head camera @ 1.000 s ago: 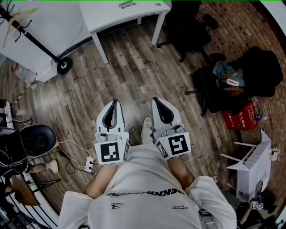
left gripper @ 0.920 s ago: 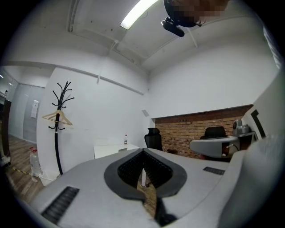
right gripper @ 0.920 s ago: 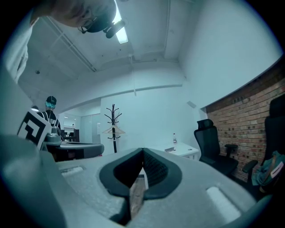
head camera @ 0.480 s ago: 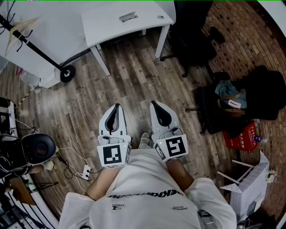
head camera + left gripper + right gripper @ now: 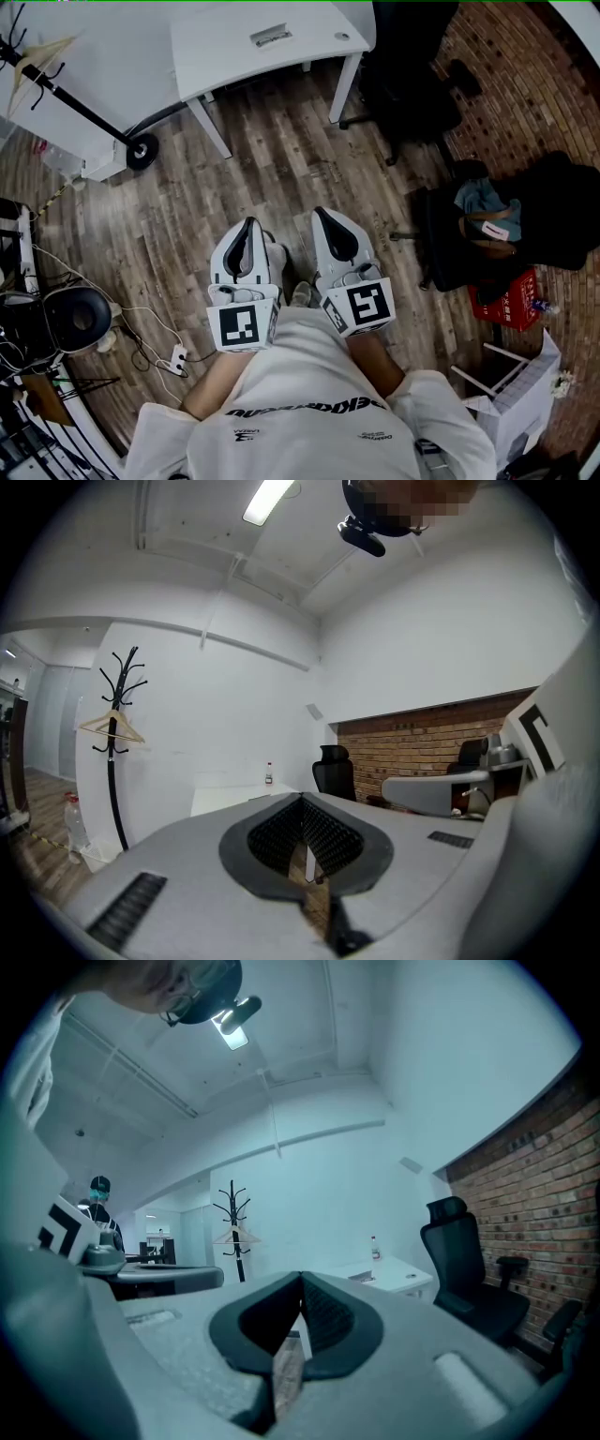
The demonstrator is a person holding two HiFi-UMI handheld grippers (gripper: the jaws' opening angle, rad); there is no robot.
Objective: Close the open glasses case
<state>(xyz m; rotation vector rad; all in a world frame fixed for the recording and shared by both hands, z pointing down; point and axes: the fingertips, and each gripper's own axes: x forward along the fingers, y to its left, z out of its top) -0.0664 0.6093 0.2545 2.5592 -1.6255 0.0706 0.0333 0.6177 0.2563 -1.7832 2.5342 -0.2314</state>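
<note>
A small grey flat object point(image 5: 270, 37), perhaps the glasses case, lies on the white desk point(image 5: 225, 47) at the top of the head view; it is too small to tell whether it stands open. My left gripper point(image 5: 246, 226) and right gripper point(image 5: 322, 215) are held side by side over the wooden floor, well short of the desk. Both point level toward it. In the left gripper view the left gripper point(image 5: 302, 800) has its jaws together with nothing between them. The right gripper point(image 5: 300, 1278) in its own view is shut and empty too.
A black office chair point(image 5: 412, 84) stands right of the desk, with bags and a red crate point(image 5: 506, 298) further right. A coat stand point(image 5: 117, 724) rises left of the desk, its wheeled base point(image 5: 141, 150) on the floor. A bottle point(image 5: 374, 1247) stands on the desk. Cables and a power strip point(image 5: 176, 354) lie at lower left.
The person has walked forward: the desk and the chair have slid lower and nearer in the head view. Both grippers travelled along with the person and stayed shut.
</note>
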